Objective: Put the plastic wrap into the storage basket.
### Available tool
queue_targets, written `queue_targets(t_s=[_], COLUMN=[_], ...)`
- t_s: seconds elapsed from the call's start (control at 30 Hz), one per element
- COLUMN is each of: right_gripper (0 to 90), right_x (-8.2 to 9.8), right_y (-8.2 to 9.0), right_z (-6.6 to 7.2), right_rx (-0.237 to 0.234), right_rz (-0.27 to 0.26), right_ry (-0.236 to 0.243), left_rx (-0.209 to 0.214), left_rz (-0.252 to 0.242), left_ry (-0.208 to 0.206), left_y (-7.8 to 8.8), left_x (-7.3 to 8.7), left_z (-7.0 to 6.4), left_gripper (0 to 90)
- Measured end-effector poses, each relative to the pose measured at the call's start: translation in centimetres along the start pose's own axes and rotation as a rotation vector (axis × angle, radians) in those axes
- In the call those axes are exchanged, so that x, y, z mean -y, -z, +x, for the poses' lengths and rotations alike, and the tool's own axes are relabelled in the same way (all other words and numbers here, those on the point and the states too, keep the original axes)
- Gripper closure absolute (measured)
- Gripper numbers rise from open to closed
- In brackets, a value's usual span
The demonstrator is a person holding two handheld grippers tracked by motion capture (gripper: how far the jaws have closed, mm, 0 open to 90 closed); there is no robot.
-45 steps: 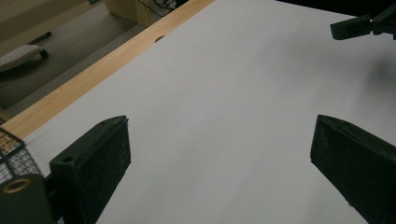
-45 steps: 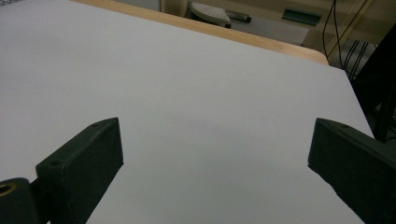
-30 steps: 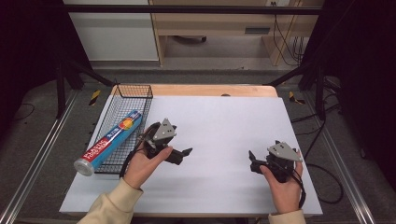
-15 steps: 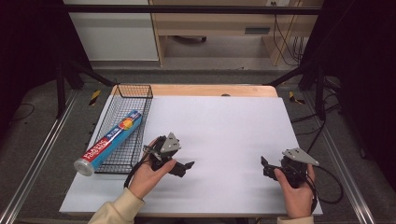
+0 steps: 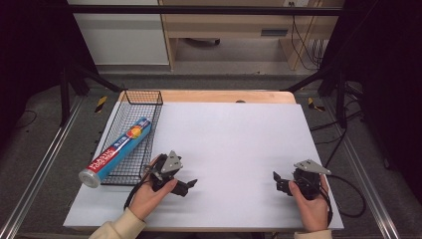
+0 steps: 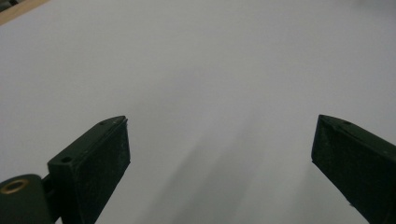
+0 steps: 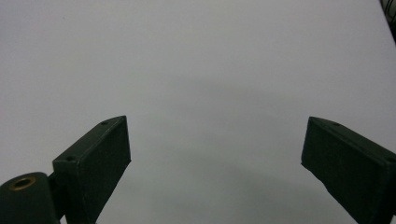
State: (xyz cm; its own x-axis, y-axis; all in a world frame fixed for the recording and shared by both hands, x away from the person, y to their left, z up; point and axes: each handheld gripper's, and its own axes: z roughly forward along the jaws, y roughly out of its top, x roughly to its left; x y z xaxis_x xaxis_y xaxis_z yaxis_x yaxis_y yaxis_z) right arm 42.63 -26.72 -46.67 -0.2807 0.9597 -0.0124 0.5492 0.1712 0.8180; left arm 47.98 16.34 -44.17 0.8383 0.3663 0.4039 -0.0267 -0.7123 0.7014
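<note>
Wide-spread fingers, nothing gripped. From the high view I see my left gripper just beside the wire basket holding the foil box, my right gripper well apart. Both gripper views: jaws gaping over bare mat. No step begun, I judge; next calls for reaching to the basket.

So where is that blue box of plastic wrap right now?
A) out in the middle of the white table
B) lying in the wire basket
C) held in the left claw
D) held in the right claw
B: the blue box lies in the wire basket, one end poking over its near rim; both claws are open and empty.
</note>
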Motion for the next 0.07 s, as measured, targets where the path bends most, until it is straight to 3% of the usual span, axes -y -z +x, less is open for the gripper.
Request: queue_targets(t_s=[0.07], right_gripper=[8.0], right_x=[0.24], right_y=[-0.08], right_z=[-0.21], right_rx=[0.010], right_rz=[-0.038], right_ry=[0.016], left_rx=[-0.013], left_rz=[-0.009], left_ry=[0.003], left_y=[0.28], left_x=[0.16], left_z=[-0.29], left_gripper=[4.5])
